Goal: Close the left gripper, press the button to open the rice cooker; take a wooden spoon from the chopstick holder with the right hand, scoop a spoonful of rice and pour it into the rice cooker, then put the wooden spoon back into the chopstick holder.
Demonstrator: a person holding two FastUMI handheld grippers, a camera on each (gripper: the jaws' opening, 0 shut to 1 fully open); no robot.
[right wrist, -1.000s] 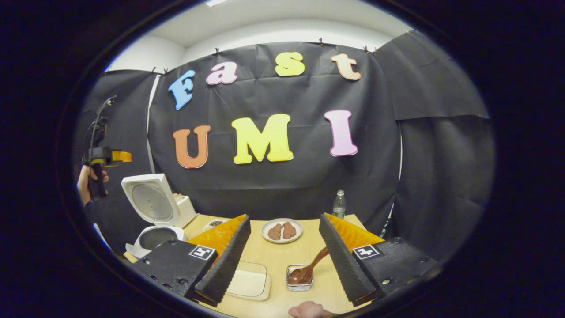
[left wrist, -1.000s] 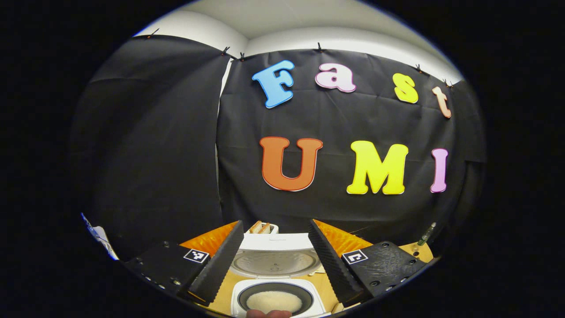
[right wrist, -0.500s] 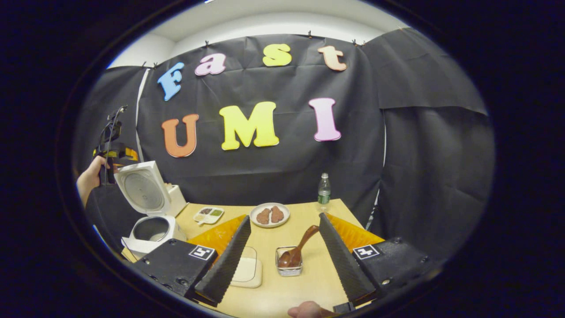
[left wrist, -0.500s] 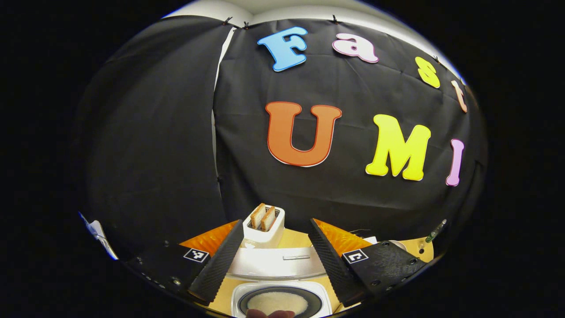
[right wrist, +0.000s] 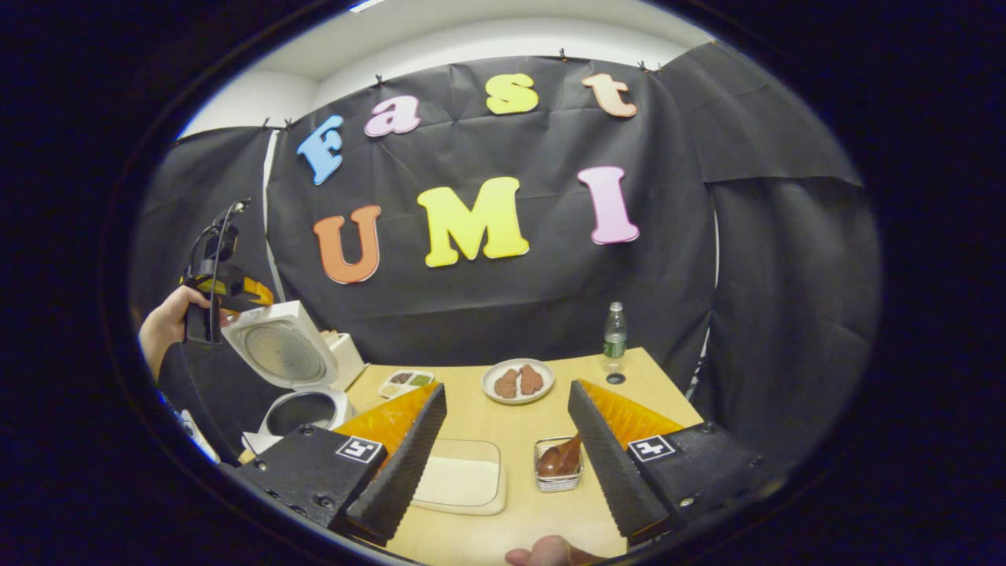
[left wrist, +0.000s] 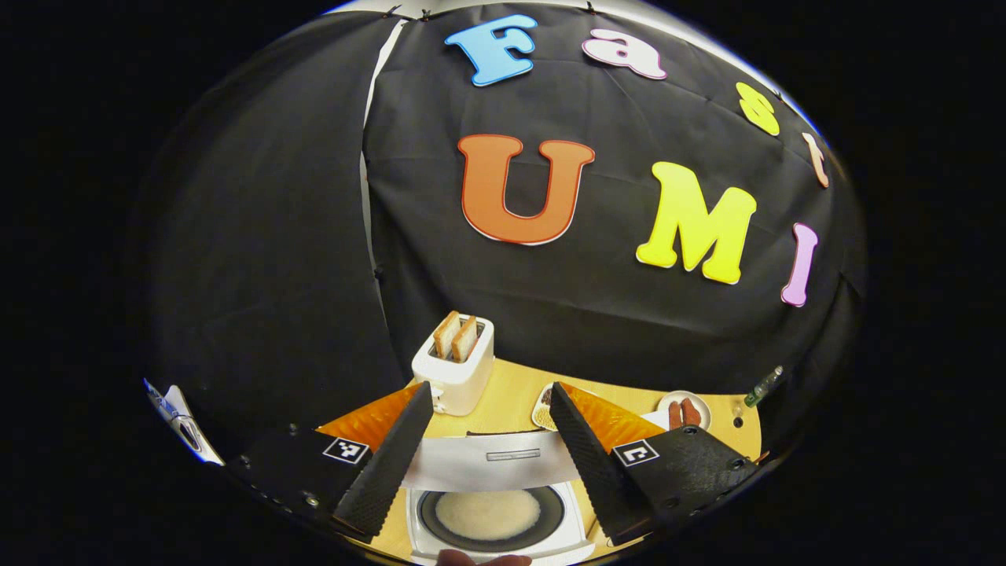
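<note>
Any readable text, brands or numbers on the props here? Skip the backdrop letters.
No text can be read.
Rice cooker lid badge: too small to read.
Bottle label: too blurred to read.
Left gripper and right gripper: square coded markers, no words.

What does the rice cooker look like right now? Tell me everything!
The rice cooker is white and looks like plastic, standing at the left end of the wooden table. Its lid is swung open, tilted back, showing a round silvery inner plate. Seen from above in the left gripper view, the dark round pot holds a flat layer of white rice. A white toaster stands behind it. No gripper touches it.
</note>
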